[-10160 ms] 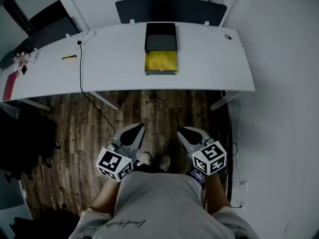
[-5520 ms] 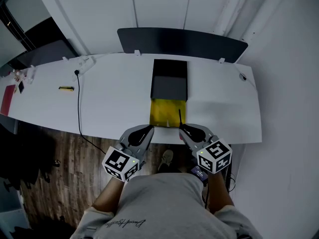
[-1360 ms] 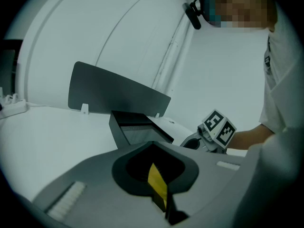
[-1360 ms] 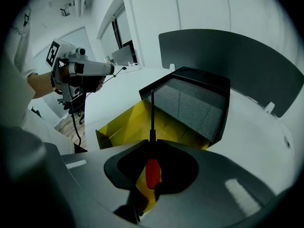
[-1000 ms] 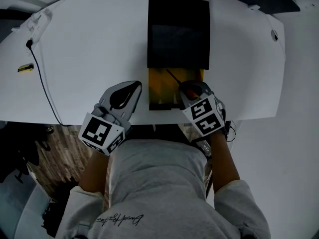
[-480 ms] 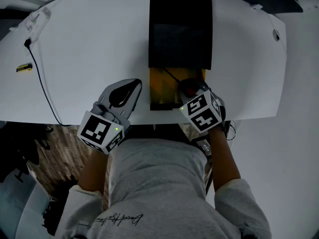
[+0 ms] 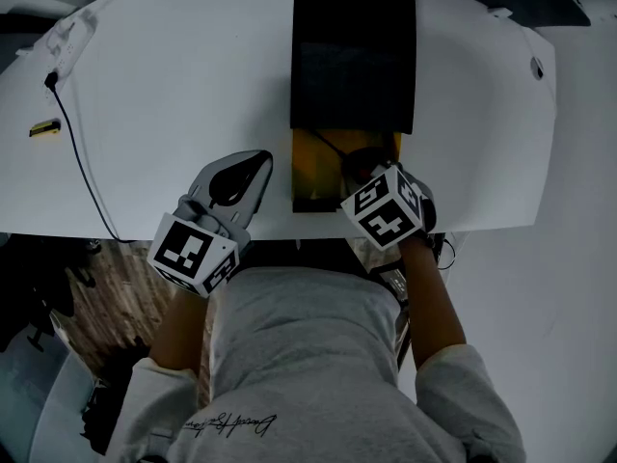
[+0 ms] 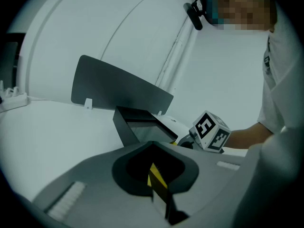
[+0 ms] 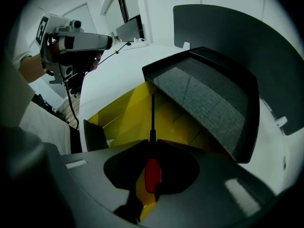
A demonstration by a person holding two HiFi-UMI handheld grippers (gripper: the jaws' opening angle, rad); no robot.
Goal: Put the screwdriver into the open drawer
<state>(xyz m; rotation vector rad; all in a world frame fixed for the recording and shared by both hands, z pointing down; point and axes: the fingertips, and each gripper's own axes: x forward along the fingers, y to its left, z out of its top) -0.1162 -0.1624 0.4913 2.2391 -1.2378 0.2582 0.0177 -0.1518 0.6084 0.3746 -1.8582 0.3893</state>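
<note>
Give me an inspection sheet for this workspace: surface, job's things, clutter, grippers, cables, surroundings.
Surface: white desk with a curved front edge.
Job's things: red-handled screwdriver, shaft pointing into the yellow open drawer of the black drawer unit; not yet released.
Clutter: small yellow item near the desk's left edge.
Grippers: right hand-held gripper shut on the screwdriver over the drawer; left hand-held gripper shut, empty, beside the drawer.
Cables: black cable crossing the desk's left part and running off its front.
Surroundings: wood floor; dark panel behind the desk.
</note>
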